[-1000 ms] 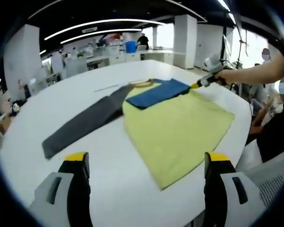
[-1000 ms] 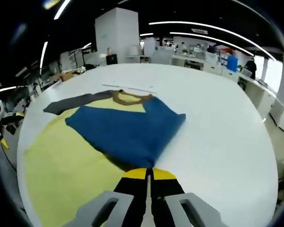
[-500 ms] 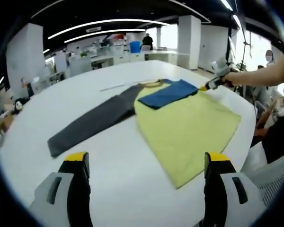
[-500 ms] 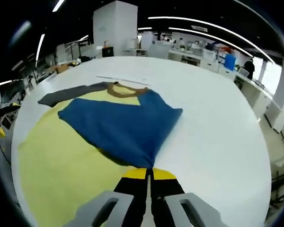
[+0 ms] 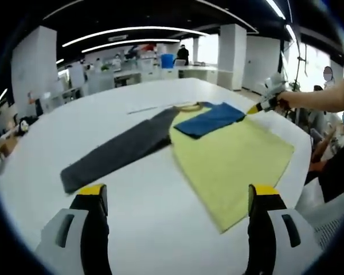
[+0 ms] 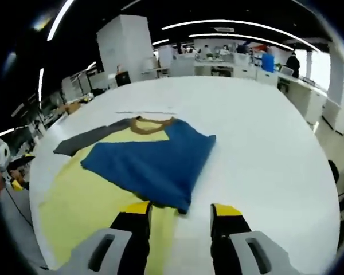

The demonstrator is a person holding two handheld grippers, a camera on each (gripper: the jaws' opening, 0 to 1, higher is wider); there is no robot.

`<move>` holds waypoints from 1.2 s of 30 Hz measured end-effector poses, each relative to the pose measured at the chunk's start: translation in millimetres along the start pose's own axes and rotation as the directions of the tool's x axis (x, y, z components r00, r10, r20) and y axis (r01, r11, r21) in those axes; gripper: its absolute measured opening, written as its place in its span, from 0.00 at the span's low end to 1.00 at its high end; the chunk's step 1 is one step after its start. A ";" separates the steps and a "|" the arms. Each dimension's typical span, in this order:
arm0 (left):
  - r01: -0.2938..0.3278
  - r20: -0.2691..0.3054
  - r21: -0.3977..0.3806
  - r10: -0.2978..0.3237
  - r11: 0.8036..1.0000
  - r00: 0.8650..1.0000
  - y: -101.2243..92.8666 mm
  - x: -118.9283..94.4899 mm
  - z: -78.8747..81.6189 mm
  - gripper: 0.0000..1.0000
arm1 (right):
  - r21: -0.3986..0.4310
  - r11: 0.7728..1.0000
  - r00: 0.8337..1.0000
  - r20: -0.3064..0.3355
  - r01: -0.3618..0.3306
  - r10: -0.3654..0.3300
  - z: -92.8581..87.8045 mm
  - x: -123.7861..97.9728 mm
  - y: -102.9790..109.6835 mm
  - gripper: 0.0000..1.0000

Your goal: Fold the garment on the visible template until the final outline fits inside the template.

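Observation:
A yellow garment [image 5: 235, 154] lies flat on the white table [image 5: 143, 195]. Its blue sleeve [image 5: 209, 118] is folded over the chest, its grey sleeve [image 5: 117, 152] stretches out to the left, and the brown collar [image 5: 189, 106] shows at the far end. My left gripper [image 5: 175, 200] is open over bare table, short of the hem. The right gripper [image 5: 264, 105] shows at the garment's far right edge in a person's hand. In the right gripper view the right gripper [image 6: 176, 213] stands open just before the blue sleeve [image 6: 152, 163], beside the yellow body [image 6: 86, 200], with grey sleeve [image 6: 86, 140] and collar [image 6: 152, 123] beyond.
The round table's edge [image 5: 301, 172] runs close to the garment's right side, where people stand [image 5: 332, 166]. A thin line [image 5: 143, 107] lies on the table past the collar. Desks and pillars [image 5: 241, 54] fill the room behind.
The right gripper has opened and let go of the blue sleeve's end, which now lies on the garment. The left gripper view has shifted slightly.

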State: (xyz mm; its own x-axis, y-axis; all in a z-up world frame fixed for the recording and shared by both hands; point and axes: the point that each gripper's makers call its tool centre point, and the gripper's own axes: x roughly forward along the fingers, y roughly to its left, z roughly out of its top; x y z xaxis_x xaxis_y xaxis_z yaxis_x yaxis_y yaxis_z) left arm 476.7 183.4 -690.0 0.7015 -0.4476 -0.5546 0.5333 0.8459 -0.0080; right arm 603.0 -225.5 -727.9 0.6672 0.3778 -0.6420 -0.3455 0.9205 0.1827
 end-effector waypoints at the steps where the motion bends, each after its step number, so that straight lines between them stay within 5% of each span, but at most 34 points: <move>1: 0.003 0.005 0.002 -0.003 1.000 1.000 0.1 0.9 1.8 0.99 | -0.023 0.999 1.000 0.014 -0.025 0.025 3.9 -2.1 5.5 0.50; 9: 0.014 0.038 -0.010 -0.014 1.000 0.999 1.3 2.1 13.5 0.99 | -0.077 0.980 0.980 0.071 -0.182 0.188 23.2 -34.3 58.2 0.78; 14: 0.002 0.043 -0.027 -0.001 1.000 0.999 8.6 2.2 15.5 0.99 | -0.112 0.948 0.950 0.072 -0.296 0.305 25.9 -57.2 96.2 0.91; 21: -0.062 0.058 -0.084 0.067 0.995 0.996 31.5 2.5 16.5 0.98 | -0.233 0.905 0.921 0.078 -0.356 0.383 25.6 -87.9 134.3 0.99; 27: -0.138 0.066 -0.122 0.147 0.983 0.987 57.6 3.6 16.3 0.97 | -0.278 0.895 0.922 0.069 -0.350 0.382 19.7 -99.6 144.5 0.99; 31: -0.218 0.068 -0.151 0.230 0.964 0.971 82.4 2.5 14.0 0.95 | -0.313 0.892 0.933 0.048 -0.325 0.356 11.9 -101.1 146.7 0.99; 33: -0.285 0.064 -0.206 0.303 0.936 0.951 98.8 0.0 11.6 0.89 | -0.342 0.887 0.940 0.030 -0.309 0.340 7.1 -101.0 146.5 0.99; 36: -0.373 0.056 -0.182 0.389 0.910 0.920 119.3 -4.1 8.8 0.83 | -0.345 0.888 0.944 0.021 -0.303 0.331 3.2 -100.5 146.2 0.98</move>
State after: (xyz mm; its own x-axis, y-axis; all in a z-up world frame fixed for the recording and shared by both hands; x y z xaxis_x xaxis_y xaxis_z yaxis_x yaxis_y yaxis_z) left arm 541.6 283.6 -681.3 0.8789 -0.0991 -0.4665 0.1370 0.9894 0.0480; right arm 487.6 -128.6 -634.3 0.5294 0.6630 -0.5293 -0.7371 0.6683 0.0998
